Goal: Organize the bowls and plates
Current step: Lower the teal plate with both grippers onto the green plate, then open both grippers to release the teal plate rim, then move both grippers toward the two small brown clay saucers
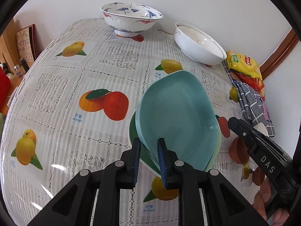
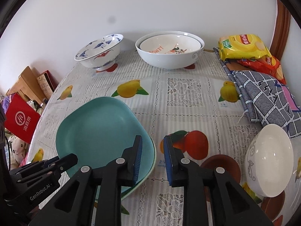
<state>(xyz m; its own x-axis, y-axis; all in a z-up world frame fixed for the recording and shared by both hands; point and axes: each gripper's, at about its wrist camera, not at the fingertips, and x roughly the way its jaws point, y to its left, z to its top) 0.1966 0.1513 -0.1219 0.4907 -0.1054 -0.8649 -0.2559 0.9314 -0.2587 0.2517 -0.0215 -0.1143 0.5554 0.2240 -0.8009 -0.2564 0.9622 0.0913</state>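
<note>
The left gripper (image 1: 149, 155) fingers are spread astride the teal plate (image 1: 176, 116) rim; the right gripper (image 2: 152, 158), likewise spread, straddles its opposite edge.

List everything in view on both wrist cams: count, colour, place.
plates: stack of at least two, teal on pale green, near left of table
crane bowl: one, white with blue and red, far left
nested bowls: two, white, far centre
scroll-pattern bowl: one, white, near right
snack bags: two, yellow and red, far right
cloth: one, grey-blue check, right edge
tablecloth: one, fruit print, covers the table
red bag: one, off table, left
left tongs: black, blue pads, astride plates' rim
right tongs: same, open, at plates' right rim
</note>
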